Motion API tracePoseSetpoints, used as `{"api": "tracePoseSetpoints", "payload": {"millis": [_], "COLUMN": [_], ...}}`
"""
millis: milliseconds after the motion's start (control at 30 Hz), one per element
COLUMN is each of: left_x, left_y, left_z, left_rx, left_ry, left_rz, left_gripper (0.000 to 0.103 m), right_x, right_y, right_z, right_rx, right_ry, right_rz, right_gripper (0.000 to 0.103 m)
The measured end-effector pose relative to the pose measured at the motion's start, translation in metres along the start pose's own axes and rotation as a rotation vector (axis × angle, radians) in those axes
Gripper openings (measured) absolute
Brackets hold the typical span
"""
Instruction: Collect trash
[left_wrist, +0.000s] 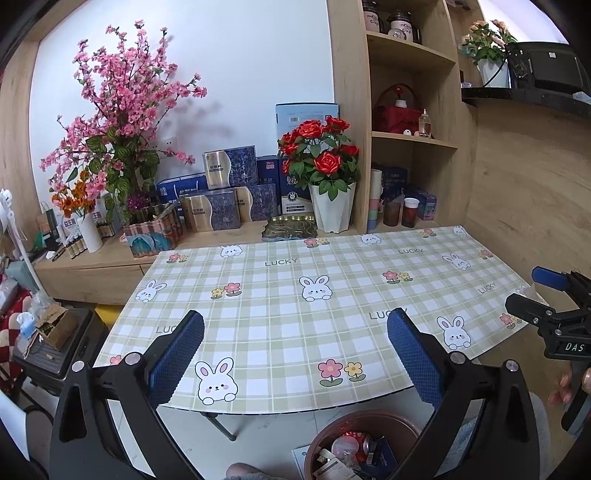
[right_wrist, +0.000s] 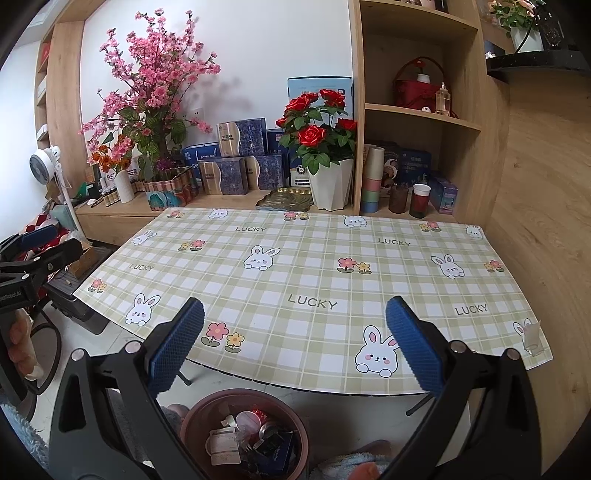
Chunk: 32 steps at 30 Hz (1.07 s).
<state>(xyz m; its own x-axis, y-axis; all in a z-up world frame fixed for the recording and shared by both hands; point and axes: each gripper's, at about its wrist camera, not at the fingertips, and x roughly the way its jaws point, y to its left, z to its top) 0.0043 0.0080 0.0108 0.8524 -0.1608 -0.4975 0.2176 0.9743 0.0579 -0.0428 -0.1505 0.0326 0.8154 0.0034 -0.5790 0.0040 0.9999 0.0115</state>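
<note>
Both tongs hang released over the near edge of a surface (left_wrist: 280, 295) covered in a green-checked cloth printed with rabbits, flowers and the word "LUCKY". In the left wrist view, the left tongs (left_wrist: 295, 354) fill the lower half of the frame, blue pads wide apart and gripping nothing. The right tongs (right_wrist: 295, 343) stand the same way in the right wrist view, spread and empty.

The trash (right_wrist: 251, 439), a heap of crumpled wrappers, a can and a dark carton, lies inside a round brown bin (right_wrist: 192, 417) on the floor, at the bottom centre of the right wrist frame, just below the surface's near edge. The left wrist view shows the same bin at bottom centre-right.

Along the back of both frames, a pink blossom arrangement (left_wrist: 122, 110) rises at upper left, blue and gold boxes (left_wrist: 229, 184) are stacked at centre, and red roses in a white pot (left_wrist: 328, 177) stand beside wooden shelves (left_wrist: 410, 136).
</note>
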Motion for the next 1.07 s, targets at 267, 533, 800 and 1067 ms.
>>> {"api": "tracePoseSetpoints", "payload": {"millis": [267, 533, 800, 1067], "left_x": [-0.0007, -0.0011, -0.0017, -0.0015], "left_y": [0.0005, -0.0001, -0.0004, -0.0004], "left_z": [0.0011, 0.0008, -0.0001, -0.0027], "left_rx": [0.012, 0.025, 0.025, 0.038], "left_ry": [-0.002, -0.007, -0.007, -0.005], "left_rz": [0.019, 0.035, 0.034, 0.063], "left_gripper": [0.097, 0.097, 0.097, 0.097], "right_x": [0.0, -0.002, -0.0026, -0.0022], "right_y": [-0.0011, -0.0017, -0.0019, -0.0022], "right_z": [-0.0018, -0.0023, -0.0023, -0.0024], "right_rx": [-0.003, -0.026, -0.023, -0.024], "right_ry": [-0.002, -0.009, -0.003, -0.004], "right_rz": [-0.006, -0.029, -0.031, -0.031], "right_gripper": [0.097, 0.097, 0.097, 0.097]}}
